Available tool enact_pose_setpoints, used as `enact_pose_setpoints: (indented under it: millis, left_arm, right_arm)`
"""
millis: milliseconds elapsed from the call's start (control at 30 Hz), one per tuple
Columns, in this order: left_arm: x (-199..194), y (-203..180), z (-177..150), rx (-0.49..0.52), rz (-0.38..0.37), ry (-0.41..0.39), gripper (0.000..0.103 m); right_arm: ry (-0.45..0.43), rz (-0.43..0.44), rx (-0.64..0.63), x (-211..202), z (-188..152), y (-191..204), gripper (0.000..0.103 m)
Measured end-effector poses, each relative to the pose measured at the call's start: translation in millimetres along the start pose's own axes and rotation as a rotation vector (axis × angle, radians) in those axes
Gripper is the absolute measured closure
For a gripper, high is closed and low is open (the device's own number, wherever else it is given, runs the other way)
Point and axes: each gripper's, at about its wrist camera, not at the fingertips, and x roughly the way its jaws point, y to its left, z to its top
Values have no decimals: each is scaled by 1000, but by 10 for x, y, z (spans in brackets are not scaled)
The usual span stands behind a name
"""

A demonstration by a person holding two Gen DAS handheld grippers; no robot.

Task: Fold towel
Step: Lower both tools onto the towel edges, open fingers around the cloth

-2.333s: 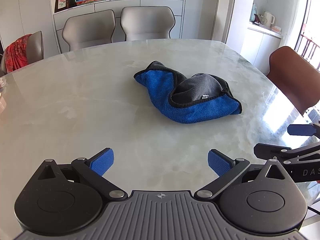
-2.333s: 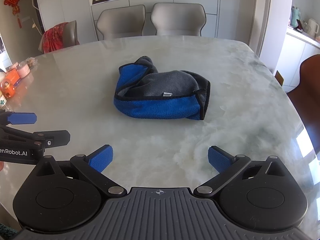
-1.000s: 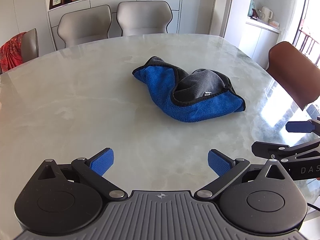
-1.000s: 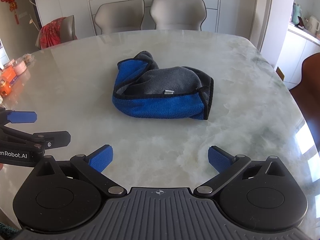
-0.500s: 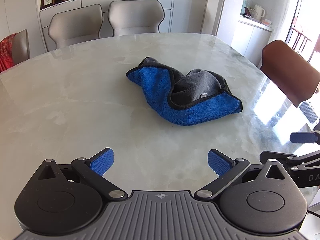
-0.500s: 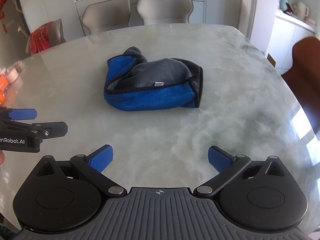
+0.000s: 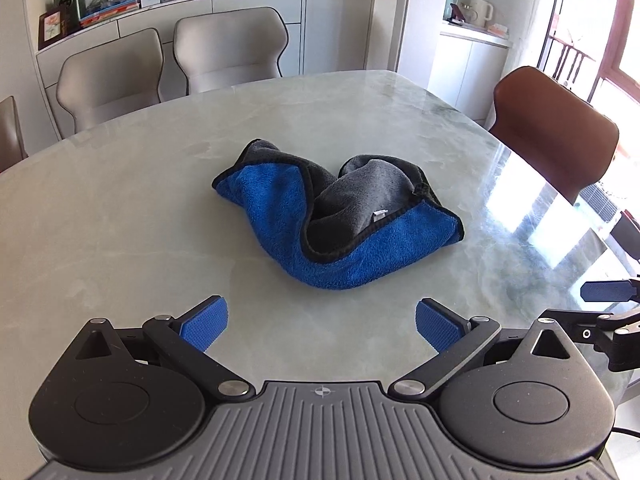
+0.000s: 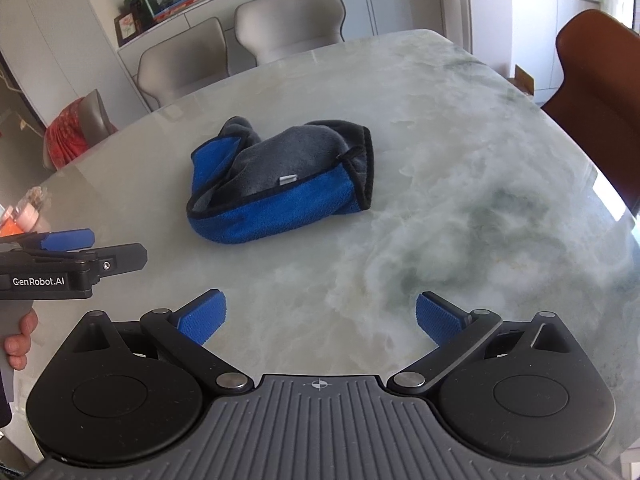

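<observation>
Left wrist view: marble dining table (image 7: 120,220) fills the frame, with grey chairs (image 7: 228,48) at the far side and a brown chair (image 7: 556,128) to the right. The towel (image 7: 340,232), blue one side and grey the other, lies crumpled mid-table, edges rolled inward, a small white tag (image 7: 380,214) showing on the grey face. The left gripper (image 7: 320,324) hovers near, jaws released and empty, well short of the cloth. Right wrist view: the right gripper (image 8: 318,316) likewise spread wide, holding nothing.

Assessment: no corner is exposed. A pinch on the bunched mass would likely take several layers, so the towel lifts as a lump. The polished top may let it slide.
</observation>
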Motion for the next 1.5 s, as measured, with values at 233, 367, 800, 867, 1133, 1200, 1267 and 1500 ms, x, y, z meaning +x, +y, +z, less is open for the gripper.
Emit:
enact_pose_setpoints:
  millis: [233,367,800,867,1133,1200,1267,1500]
  left_arm:
    - [116,-25,76,16,9,31,1]
    - [182,0,114,15,14,49,1]
    - [482,151,472,-4,63,48,1]
    - [532,171,529,-4,69,47,1]
    - [747,287,738,7,67,50,1]
    - [796,313,789,20,66,50,1]
    - [839,343,848,37,61,48,1]
    - [1008,529,1072,80,-10,36,1]
  right_arm:
    - [4,-23,-17,66,111,-14,1]
    - [-1,-23,-35,179,246,-14,1]
    - [9,69,-63,619,775,-44,1]
    - [10,70,-78,684,862,-43,1]
    - [-8,92,-109,888,1144,-49,1]
    - [-14,98,-117,934,1196,-60,1]
    - [-19,104,-124,980,1248,-70,1]
    - [-40,126,-152,1142,1428,-108,6]
